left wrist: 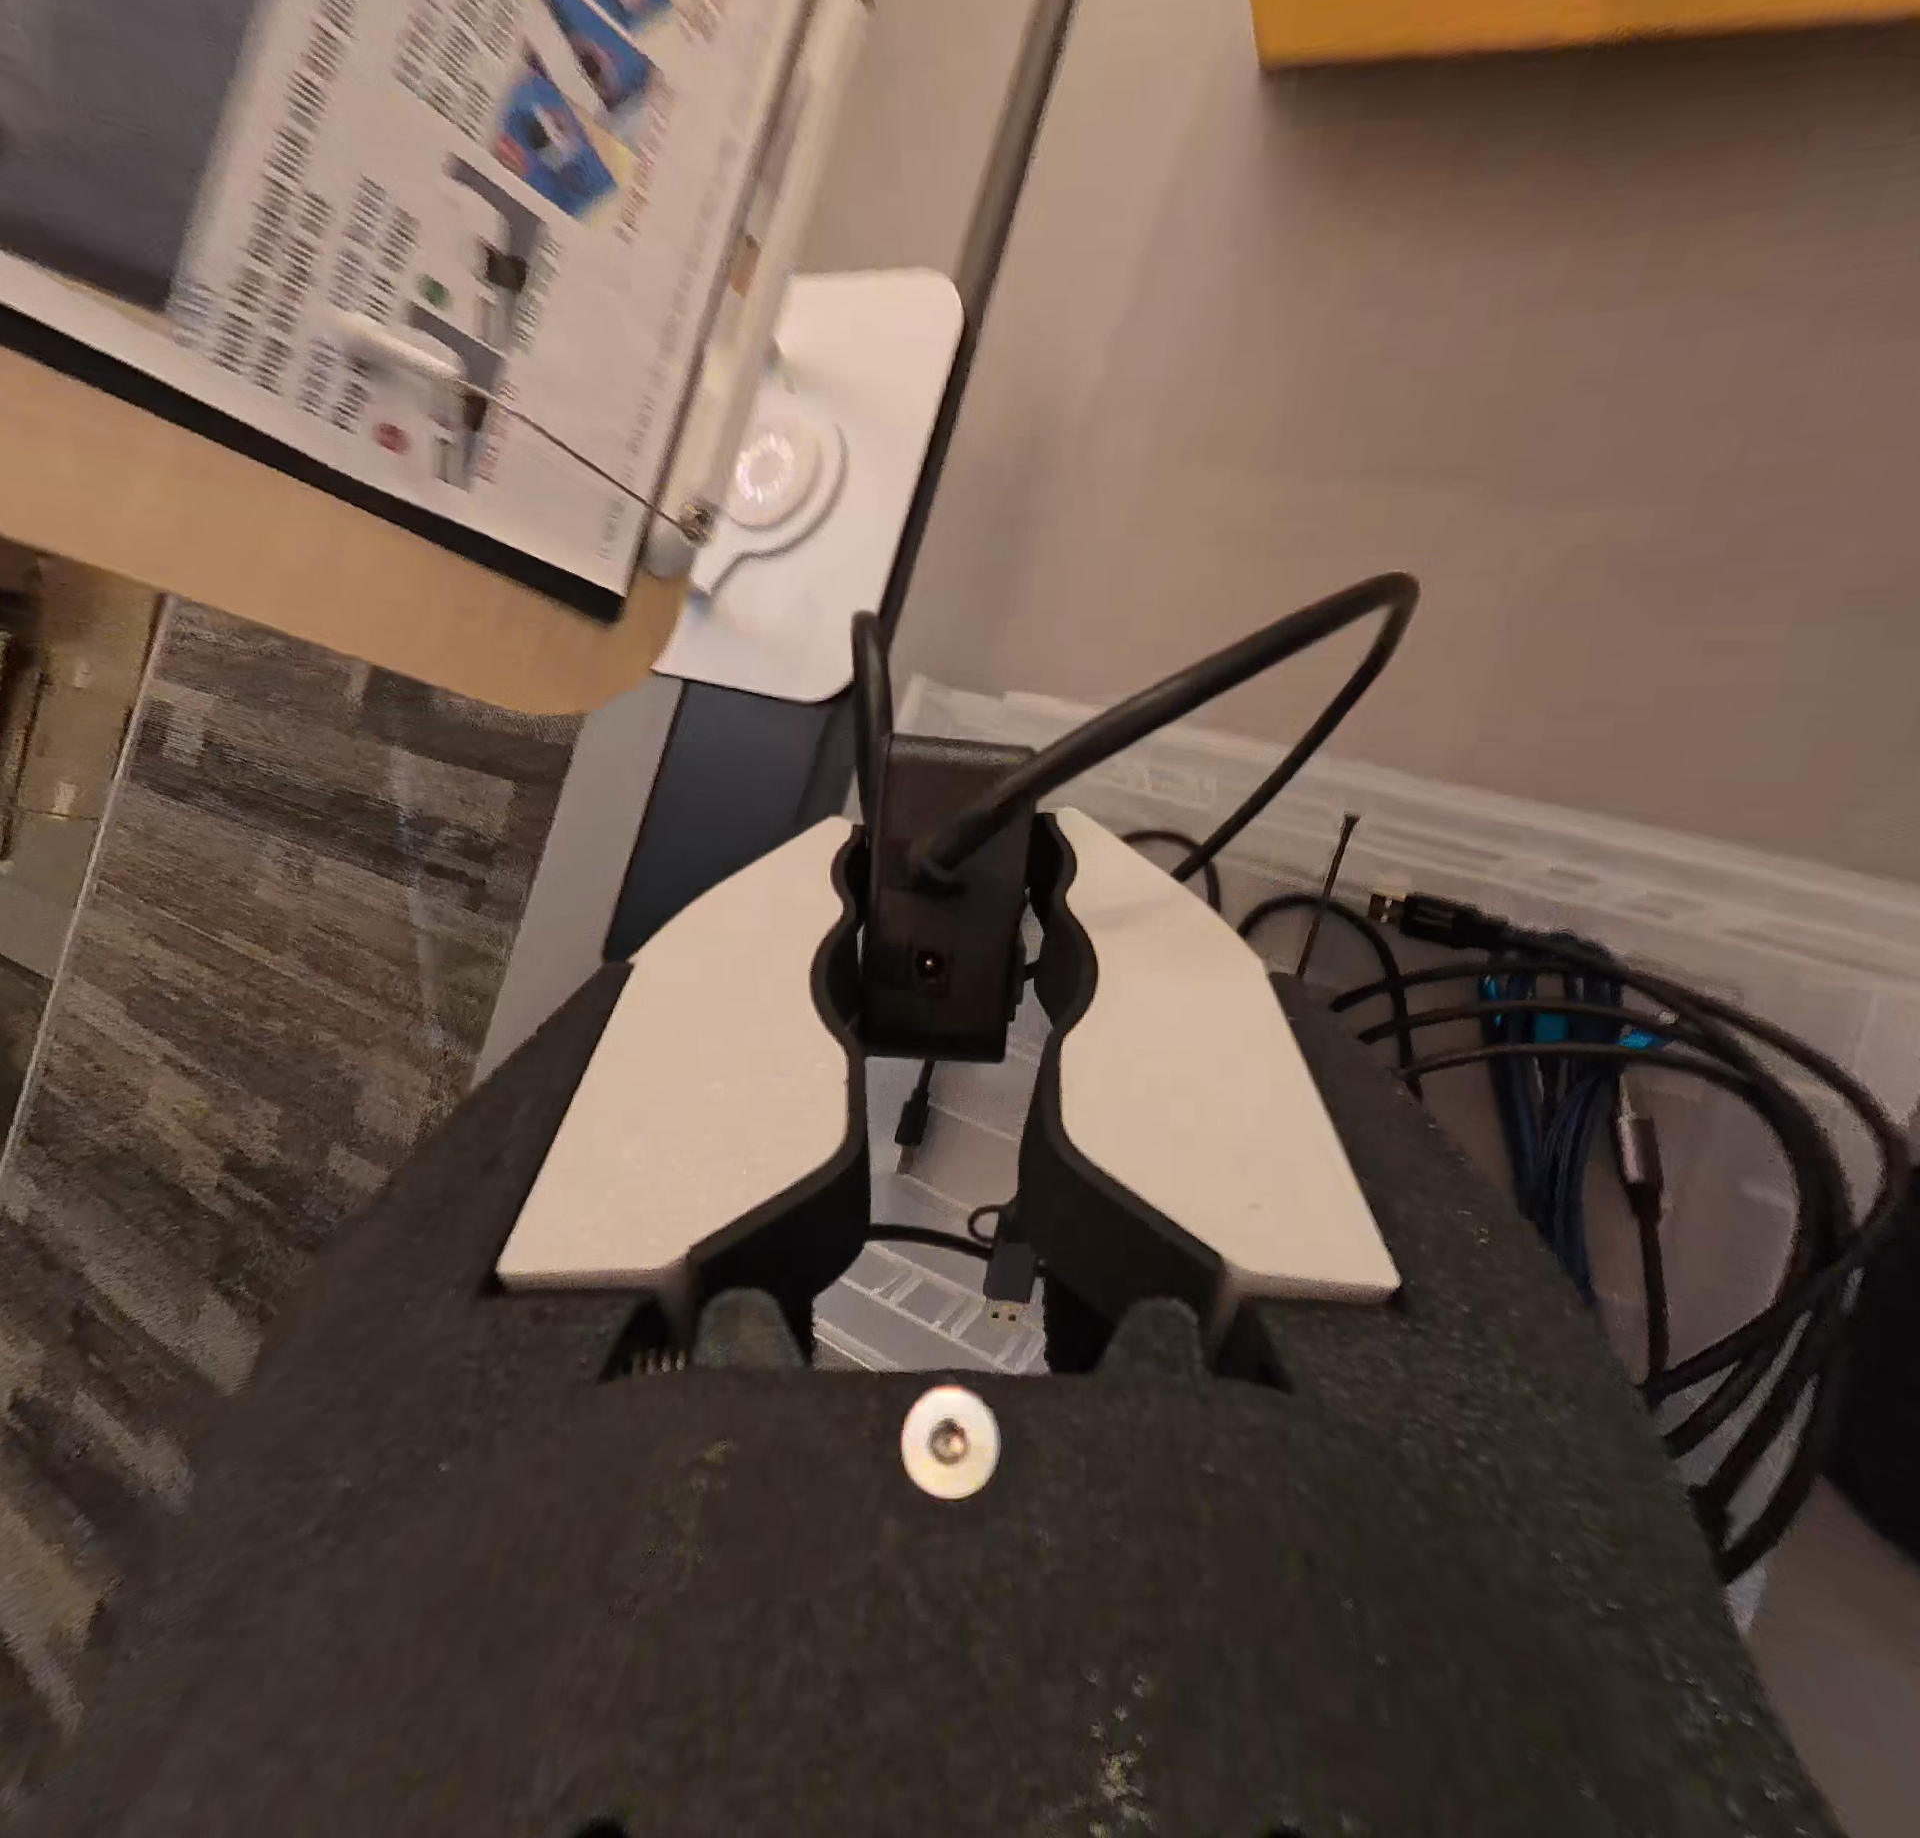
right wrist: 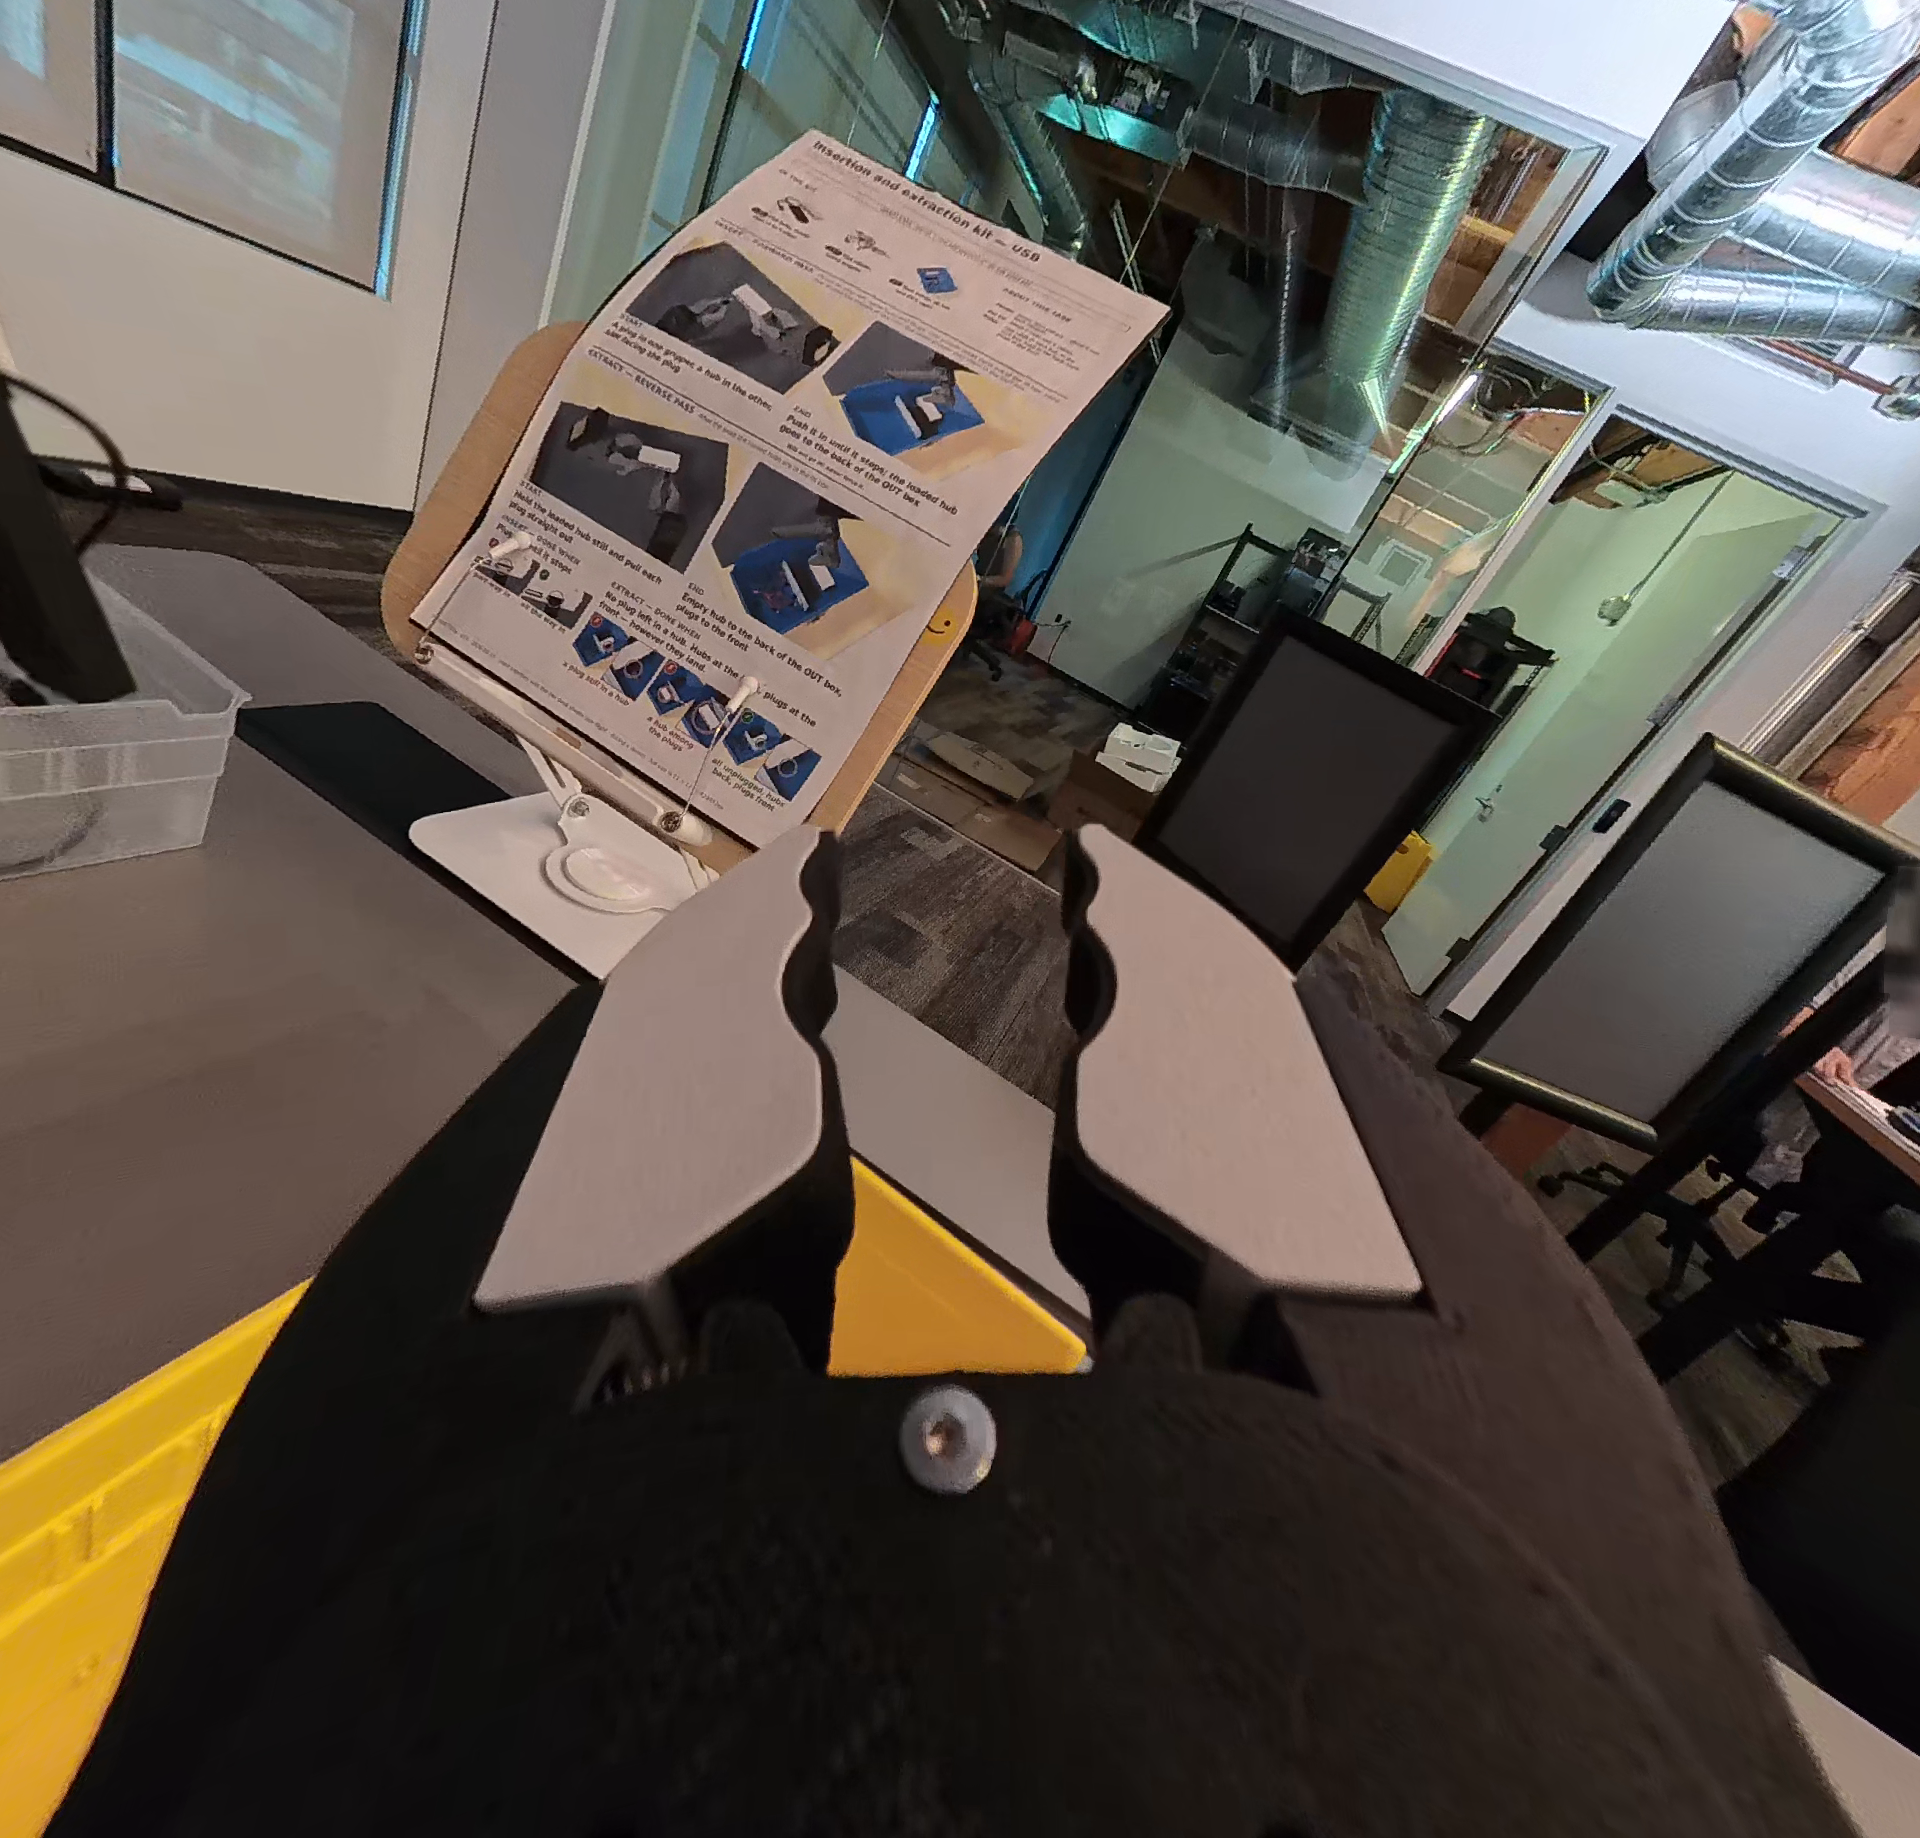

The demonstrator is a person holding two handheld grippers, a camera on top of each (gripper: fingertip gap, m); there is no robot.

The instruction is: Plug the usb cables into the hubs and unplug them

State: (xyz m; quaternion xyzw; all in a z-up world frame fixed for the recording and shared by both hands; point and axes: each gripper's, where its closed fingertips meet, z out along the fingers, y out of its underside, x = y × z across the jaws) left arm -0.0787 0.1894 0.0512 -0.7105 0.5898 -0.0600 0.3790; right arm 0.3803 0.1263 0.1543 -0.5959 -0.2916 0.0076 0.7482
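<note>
- hub: black
- cables: black and blue
- bin: yellow
- surface: grey
- carpet: mottled grey-brown
- left hand-held gripper: black body, white finger plates

Instruction sheet blurred, edge-cropped

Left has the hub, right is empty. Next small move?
Probably bring the right gripper down toward the clear bin for a loose cable. Its jaws stand open on nothing, aimed at the instruction sheet, while the left gripper is clamped on the black hub.
</note>
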